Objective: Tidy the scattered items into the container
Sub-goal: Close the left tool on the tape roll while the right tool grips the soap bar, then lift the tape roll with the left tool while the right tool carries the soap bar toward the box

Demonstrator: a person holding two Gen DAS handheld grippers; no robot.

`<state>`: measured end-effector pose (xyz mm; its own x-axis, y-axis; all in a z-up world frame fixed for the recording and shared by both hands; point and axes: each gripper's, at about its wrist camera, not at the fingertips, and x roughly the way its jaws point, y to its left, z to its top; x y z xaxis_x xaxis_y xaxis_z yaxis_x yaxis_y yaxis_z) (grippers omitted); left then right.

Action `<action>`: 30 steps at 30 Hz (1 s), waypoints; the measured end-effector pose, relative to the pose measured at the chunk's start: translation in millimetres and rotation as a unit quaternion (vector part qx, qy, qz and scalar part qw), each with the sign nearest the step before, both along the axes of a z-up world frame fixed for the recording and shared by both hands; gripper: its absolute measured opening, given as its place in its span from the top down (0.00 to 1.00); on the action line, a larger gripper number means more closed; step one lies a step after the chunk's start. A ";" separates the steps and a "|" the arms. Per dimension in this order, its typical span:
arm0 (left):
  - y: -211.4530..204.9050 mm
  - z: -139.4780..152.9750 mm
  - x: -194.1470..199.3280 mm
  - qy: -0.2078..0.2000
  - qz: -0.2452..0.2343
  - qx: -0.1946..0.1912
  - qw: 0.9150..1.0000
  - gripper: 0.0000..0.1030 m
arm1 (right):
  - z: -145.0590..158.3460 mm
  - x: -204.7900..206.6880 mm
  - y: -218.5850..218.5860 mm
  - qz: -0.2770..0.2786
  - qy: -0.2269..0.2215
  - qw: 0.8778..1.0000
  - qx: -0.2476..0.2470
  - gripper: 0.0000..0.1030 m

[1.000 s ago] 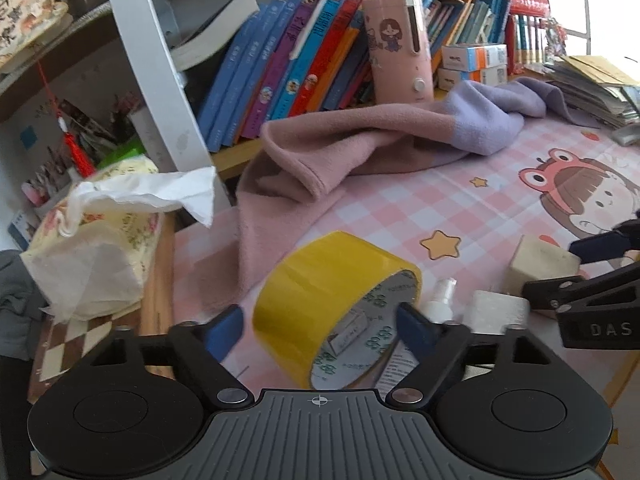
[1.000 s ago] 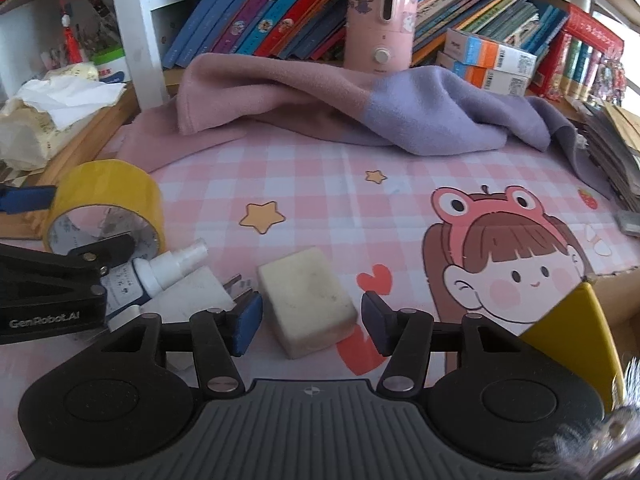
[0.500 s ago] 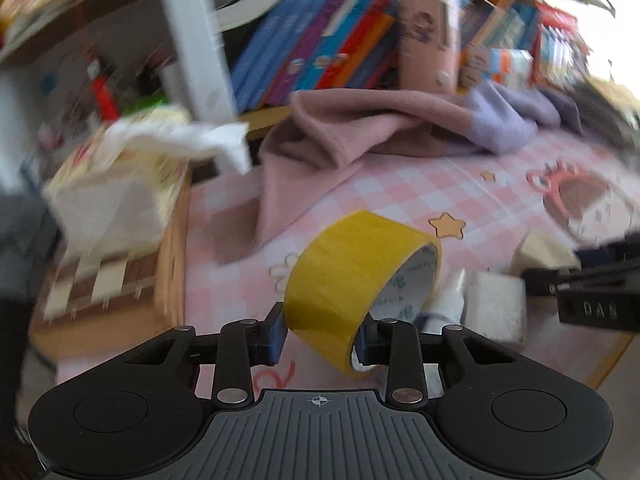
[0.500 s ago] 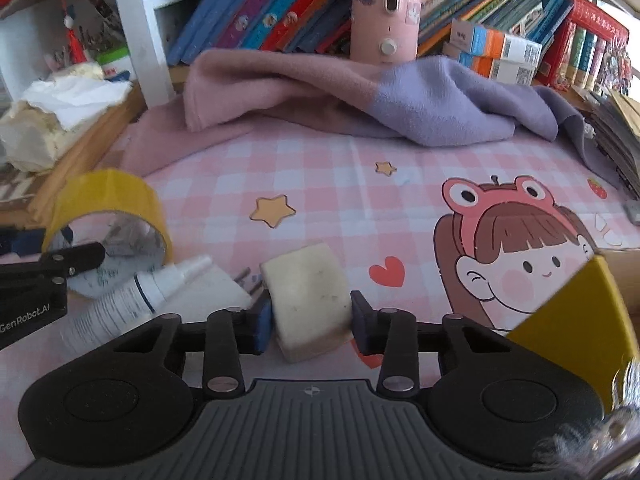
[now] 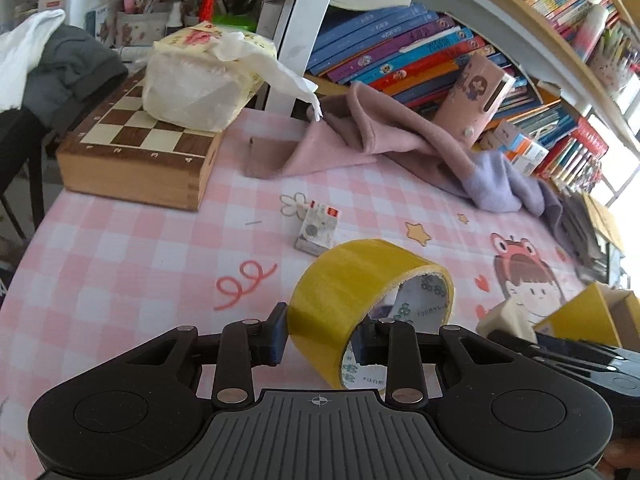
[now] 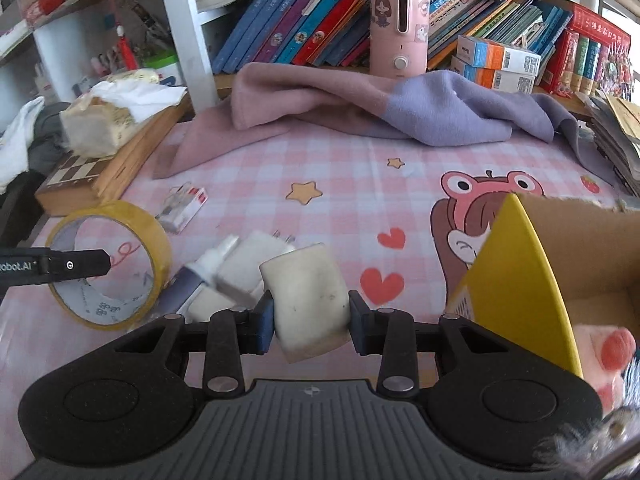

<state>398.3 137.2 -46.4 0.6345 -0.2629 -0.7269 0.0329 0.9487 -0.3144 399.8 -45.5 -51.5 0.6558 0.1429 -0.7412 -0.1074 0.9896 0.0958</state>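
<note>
Now both grippers are clamped on something. The left gripper (image 5: 320, 338) grips the wall of the yellow tape roll (image 5: 360, 300), one pad outside and one inside the ring; its jaws have just been closing. The right gripper (image 6: 310, 322) squeezes the cream sponge block (image 6: 308, 296) between its blue pads, and its jaws too have just been closing. Just right of the sponge stands the cardboard box (image 6: 532, 280), its yellow flap raised, with a pink plush toy (image 6: 604, 354) showing inside at the near right. On the pink checked tablecloth (image 6: 340, 184), between tape and sponge, lie a small spray bottle (image 6: 208, 266) and a white plug adapter (image 6: 248, 268), touching each other. Farther left lies a small carton (image 6: 182, 208). A pink and lilac blanket (image 6: 360, 108) is heaped along the far edge below the books.
</note>
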 end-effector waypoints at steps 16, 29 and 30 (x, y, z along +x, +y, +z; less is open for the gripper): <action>9.5 -1.4 -68.6 0.030 0.023 -0.061 0.997 0.96 | 19.9 -72.3 4.7 0.058 -0.015 0.998 0.012 0.67; 12.0 16.8 -135.6 0.011 0.032 -0.103 0.994 0.96 | 39.3 -133.4 7.6 0.082 -0.037 0.996 0.012 0.67; 11.9 18.0 -142.6 0.010 0.033 -0.107 0.994 0.96 | 40.6 -138.8 8.1 0.085 -0.038 0.996 0.011 0.67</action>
